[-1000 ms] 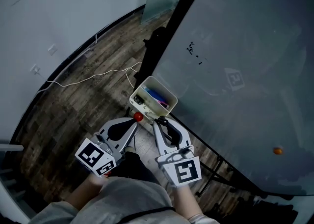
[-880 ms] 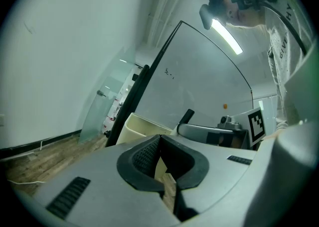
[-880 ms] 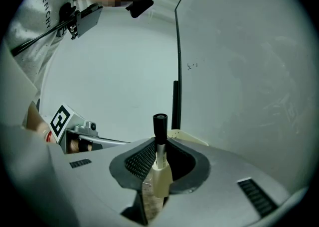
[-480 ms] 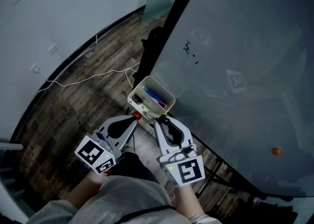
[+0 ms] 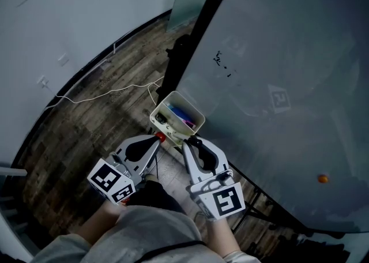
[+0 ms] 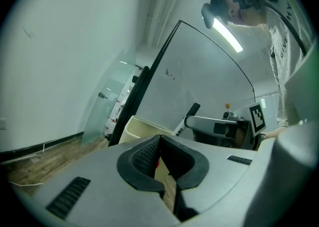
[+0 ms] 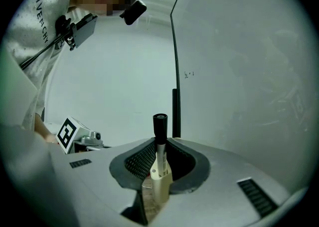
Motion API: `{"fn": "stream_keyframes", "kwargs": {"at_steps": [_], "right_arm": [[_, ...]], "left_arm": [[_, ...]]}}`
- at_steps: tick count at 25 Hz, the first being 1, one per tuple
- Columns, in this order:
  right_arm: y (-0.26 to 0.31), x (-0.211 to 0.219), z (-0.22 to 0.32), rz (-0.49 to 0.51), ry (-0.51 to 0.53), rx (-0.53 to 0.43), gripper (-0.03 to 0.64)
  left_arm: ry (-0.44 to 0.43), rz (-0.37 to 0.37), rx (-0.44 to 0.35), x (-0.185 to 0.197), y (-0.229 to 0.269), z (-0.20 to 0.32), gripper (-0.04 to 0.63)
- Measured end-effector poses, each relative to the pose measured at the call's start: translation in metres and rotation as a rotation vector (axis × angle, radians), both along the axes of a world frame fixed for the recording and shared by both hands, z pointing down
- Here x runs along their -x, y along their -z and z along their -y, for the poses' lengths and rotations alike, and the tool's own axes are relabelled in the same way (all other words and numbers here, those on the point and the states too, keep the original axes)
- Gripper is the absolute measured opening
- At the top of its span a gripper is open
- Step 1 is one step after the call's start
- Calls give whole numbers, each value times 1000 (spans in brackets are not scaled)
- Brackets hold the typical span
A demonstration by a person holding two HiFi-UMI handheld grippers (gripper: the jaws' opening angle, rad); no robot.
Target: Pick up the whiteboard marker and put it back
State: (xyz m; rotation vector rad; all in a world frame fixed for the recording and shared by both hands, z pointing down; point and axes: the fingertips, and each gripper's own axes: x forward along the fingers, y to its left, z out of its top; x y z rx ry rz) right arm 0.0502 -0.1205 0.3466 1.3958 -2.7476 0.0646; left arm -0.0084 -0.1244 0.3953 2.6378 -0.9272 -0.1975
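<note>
Whiteboard marker [image 7: 159, 144] with a black cap stands upright, pinched between the pads of the right gripper [image 5: 192, 142]. It is just at the near rim of the cream tray [image 5: 190, 106] that hangs at the whiteboard's [image 5: 288, 71] lower edge. The left gripper [image 5: 159, 139] waits just beside, its jaws narrow, nipping a red piece [image 5: 163, 136].

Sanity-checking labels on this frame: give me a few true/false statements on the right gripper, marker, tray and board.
1. The right gripper grips a marker. True.
2. The marker's cap is red. False: it is black.
3. The tray is empty. False: coloured pens lie in it.
4. The board bears small dark marks. True.
</note>
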Motion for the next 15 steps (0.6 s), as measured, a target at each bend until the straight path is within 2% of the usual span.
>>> {"fn": "stream_keyframes", "kwargs": {"at_steps": [12, 15], "right_arm": [[14, -3, -4, 11, 10, -18, 77], [18, -1, -6, 14, 43, -18, 75]], "left_arm": [[17, -8, -1, 3, 2, 2, 15], [17, -8, -5, 1, 3, 3, 15]]}}
